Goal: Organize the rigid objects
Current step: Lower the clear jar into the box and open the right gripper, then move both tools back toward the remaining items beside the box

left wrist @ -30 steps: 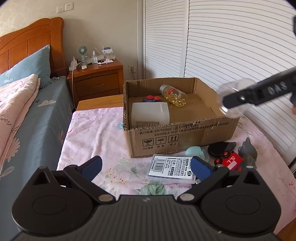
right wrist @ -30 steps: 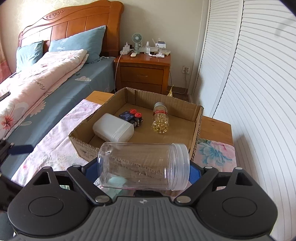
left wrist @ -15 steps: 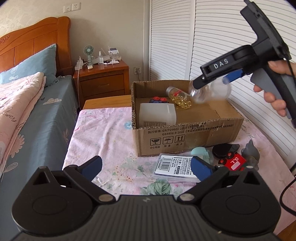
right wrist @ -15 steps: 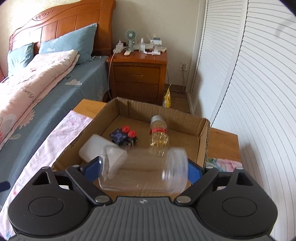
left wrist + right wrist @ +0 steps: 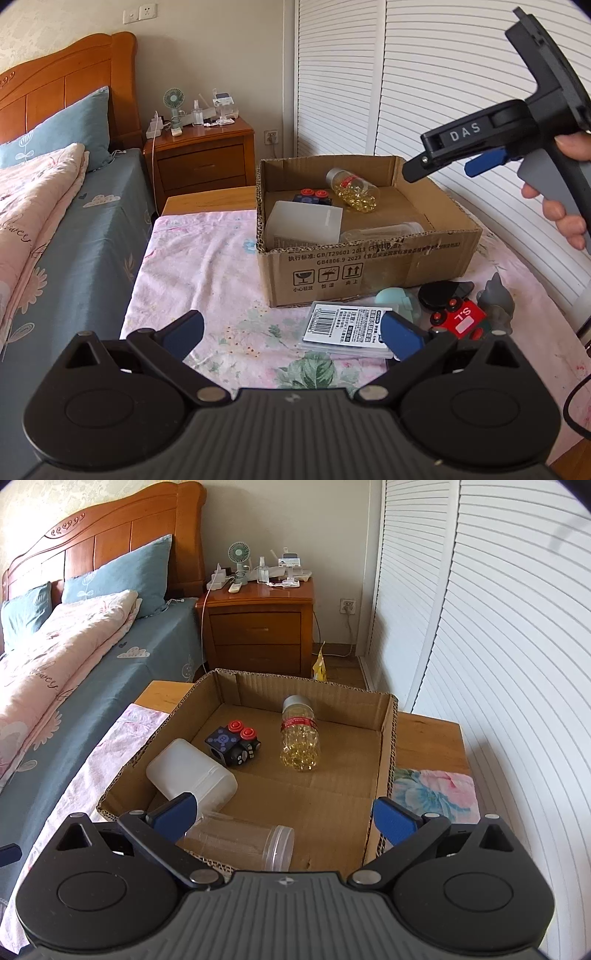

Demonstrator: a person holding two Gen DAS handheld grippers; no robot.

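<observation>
Left view, left claw (image 5: 291, 330): spread wide, empty; the cardboard box (image 5: 369, 258) stands ahead of it.
Right view, right claw (image 5: 284, 814): its jaws just opened, now wide; the clear jar (image 5: 243, 843) lies in the box (image 5: 386, 746) just under it.

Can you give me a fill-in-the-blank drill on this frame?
1. The clear plastic jar lies on its ___ inside the brown cardboard box.
2. The right gripper is ___, with nothing between its pads.
3. The bottle of yellow capsules has a ___ label band.
4. The red toy train lies ___ the box.

Missing: side; open; red; outside
</observation>
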